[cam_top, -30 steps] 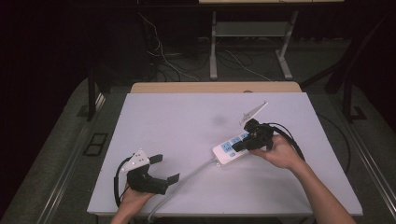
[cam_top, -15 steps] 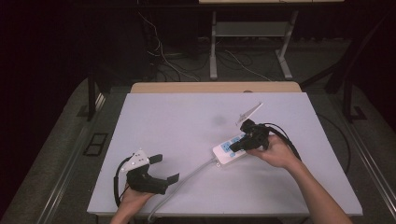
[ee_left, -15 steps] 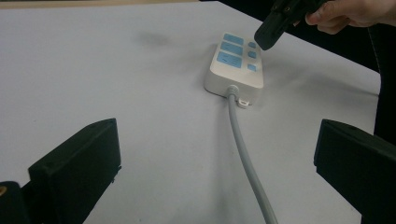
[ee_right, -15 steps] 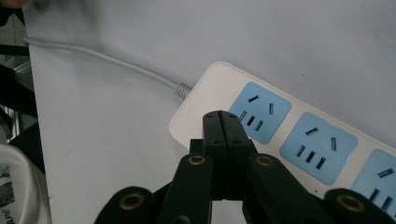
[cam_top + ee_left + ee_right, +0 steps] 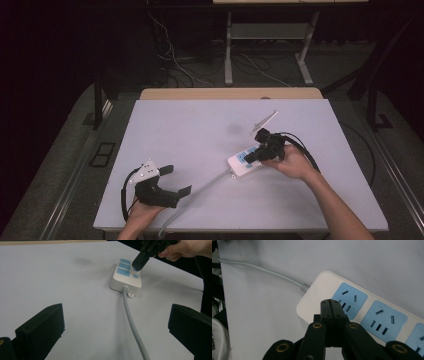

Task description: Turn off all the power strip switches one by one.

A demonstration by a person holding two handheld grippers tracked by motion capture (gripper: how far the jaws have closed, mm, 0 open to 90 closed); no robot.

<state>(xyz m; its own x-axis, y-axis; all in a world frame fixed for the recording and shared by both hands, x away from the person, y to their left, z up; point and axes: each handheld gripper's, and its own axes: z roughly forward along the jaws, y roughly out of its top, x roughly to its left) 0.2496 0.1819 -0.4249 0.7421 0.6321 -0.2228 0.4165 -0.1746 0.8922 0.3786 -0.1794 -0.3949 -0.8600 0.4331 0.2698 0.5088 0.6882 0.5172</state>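
A: While the listing is running from the left, what is sitting at about seven o'clock on the table (image 5: pixel 200 130)?

B: Item one: the left gripper (image 5: pixel 172 180), resting in the person's left hand (image 5: pixel 142 212) near the front edge. Its two black jaws are standing wide apart with nothing between them; in the left gripper view they are framing bare tabletop and the grey cable (image 5: pixel 131 322).

A: And what is lying toward the middle?

B: Item two: that grey cable, running from the front edge up toward two o'clock and entering the near end of item three, the white power strip (image 5: pixel 242 161). The strip is lying flat at about four o'clock from the table's centre, angled toward two o'clock, its blue socket faces (image 5: pixel 349 301) pointing upward.

A: What is standing at the right?

B: Item four: the right gripper (image 5: pixel 248 157), held in the right hand (image 5: pixel 292 162) at about three o'clock. Its jaws are pressing together, gripping nothing. In the right gripper view the closed tips are pointing down at the cable end of the strip, beside the first blue socket; whether they are touching the strip I cannot tell.
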